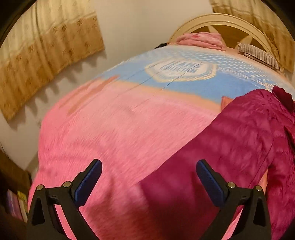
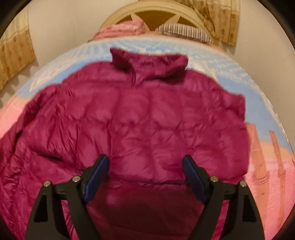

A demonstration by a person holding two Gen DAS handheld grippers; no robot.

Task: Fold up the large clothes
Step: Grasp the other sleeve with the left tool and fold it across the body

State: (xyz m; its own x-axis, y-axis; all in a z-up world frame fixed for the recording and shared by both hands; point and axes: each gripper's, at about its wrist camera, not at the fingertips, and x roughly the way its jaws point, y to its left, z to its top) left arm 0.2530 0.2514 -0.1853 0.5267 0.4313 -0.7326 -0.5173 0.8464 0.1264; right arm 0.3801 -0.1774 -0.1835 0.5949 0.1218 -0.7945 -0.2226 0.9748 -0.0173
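A magenta quilted puffer jacket (image 2: 147, 118) lies spread flat on the bed, collar (image 2: 149, 62) toward the headboard, one sleeve (image 2: 27, 157) out to the left. My right gripper (image 2: 145, 166) is open and empty, hovering above the jacket's lower body near the hem. In the left wrist view the jacket (image 1: 230, 140) fills the right side. My left gripper (image 1: 148, 175) is open and empty above the jacket's left edge, where it meets the pink blanket.
The bed carries a pink and blue printed blanket (image 1: 114, 125). A folded pink cloth (image 2: 125, 28) and a striped pillow (image 2: 184, 30) lie by the cream headboard (image 2: 153, 11). Beige curtains (image 1: 46, 55) hang on the wall. A dark shelf with books (image 1: 14, 199) stands at the left.
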